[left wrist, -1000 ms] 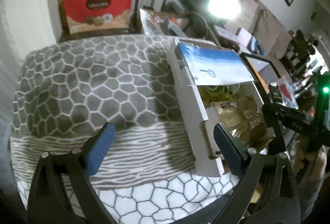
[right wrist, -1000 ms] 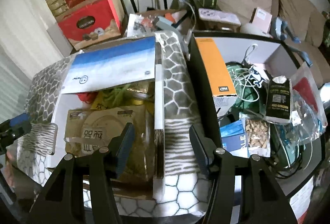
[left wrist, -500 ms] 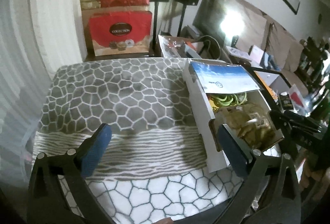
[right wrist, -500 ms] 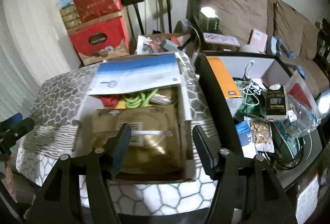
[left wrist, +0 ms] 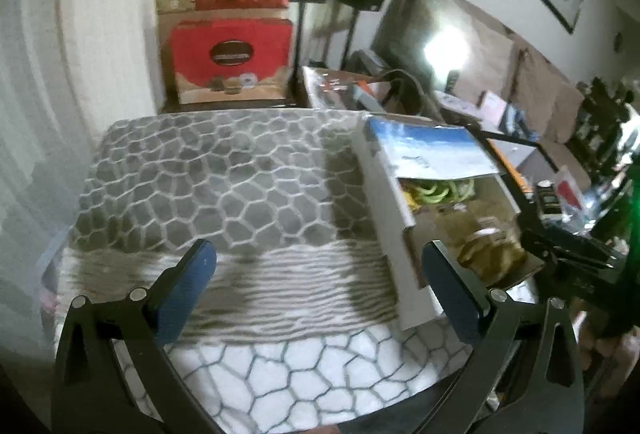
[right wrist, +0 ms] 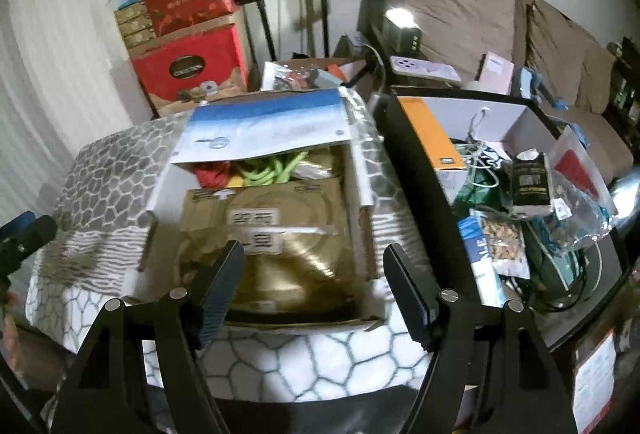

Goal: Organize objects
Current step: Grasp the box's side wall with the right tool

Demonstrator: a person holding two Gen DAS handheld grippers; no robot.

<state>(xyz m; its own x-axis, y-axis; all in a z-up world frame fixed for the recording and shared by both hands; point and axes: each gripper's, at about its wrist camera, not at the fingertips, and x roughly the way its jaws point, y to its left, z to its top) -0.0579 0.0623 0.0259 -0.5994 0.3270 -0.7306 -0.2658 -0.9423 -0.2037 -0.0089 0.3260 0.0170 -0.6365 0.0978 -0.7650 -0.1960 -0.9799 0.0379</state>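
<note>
The white cardboard box (right wrist: 256,218) sits in the middle of the frame on the patterned blanket (left wrist: 224,186). A gold packet (right wrist: 280,254) already lies in it, so this looks like a pause between items. The right gripper (right wrist: 314,288) tilts down over the box, its fingers opening with nothing between them. The left gripper (left wrist: 316,290) hangs wide open and empty, low in its frame. Next, a hand probably needs to reach the clutter in the black box (right wrist: 416,170) at right.

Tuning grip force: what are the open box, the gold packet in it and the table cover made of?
Box: looks like matte white cardboard, with folded flaps and raw brown edges. Gold packet: probably glossy plastic film; it shines and wrinkles. Table cover: soft plush fabric, fuzzy grey-and-white pattern.
</note>
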